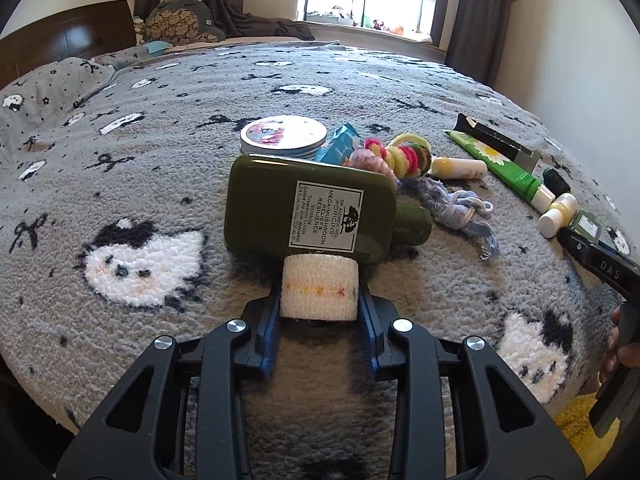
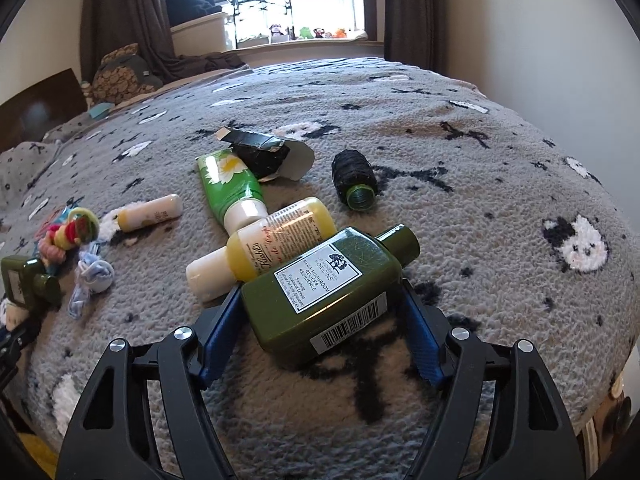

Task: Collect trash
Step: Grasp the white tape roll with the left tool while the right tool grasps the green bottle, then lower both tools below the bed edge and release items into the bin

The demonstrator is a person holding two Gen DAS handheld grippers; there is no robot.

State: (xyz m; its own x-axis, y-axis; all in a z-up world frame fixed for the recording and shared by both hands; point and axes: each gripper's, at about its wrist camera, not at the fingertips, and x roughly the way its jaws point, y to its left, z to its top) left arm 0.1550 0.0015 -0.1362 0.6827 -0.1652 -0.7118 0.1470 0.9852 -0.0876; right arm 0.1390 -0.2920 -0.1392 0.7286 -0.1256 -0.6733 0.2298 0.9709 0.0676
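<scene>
On the grey fleece blanket point(image 1: 160, 184) lies a white tape roll point(image 1: 319, 286) with a coloured stripe. My left gripper point(image 1: 319, 292) is shut on it, a blue pad against each side. Just beyond the roll lies a big dark green lotion bottle point(image 1: 308, 208). In the right wrist view a smaller dark green bottle point(image 2: 324, 284) lies slantwise between the fingers of my right gripper point(image 2: 320, 286). The jaws stand wide, with the fingertips right at the bottle's sides, and I see no firm press. A yellow bottle point(image 2: 276, 244) leans against its far side.
Near the left gripper are a round tin point(image 1: 284, 136), a bunch of hair ties point(image 1: 404, 154) and blue yarn point(image 1: 460, 208). Around the right gripper are a green tube point(image 2: 228, 184), a torn black box point(image 2: 264, 152), a black spool point(image 2: 354, 180) and a small yellow tube point(image 2: 150, 214). The bed's edge is close below.
</scene>
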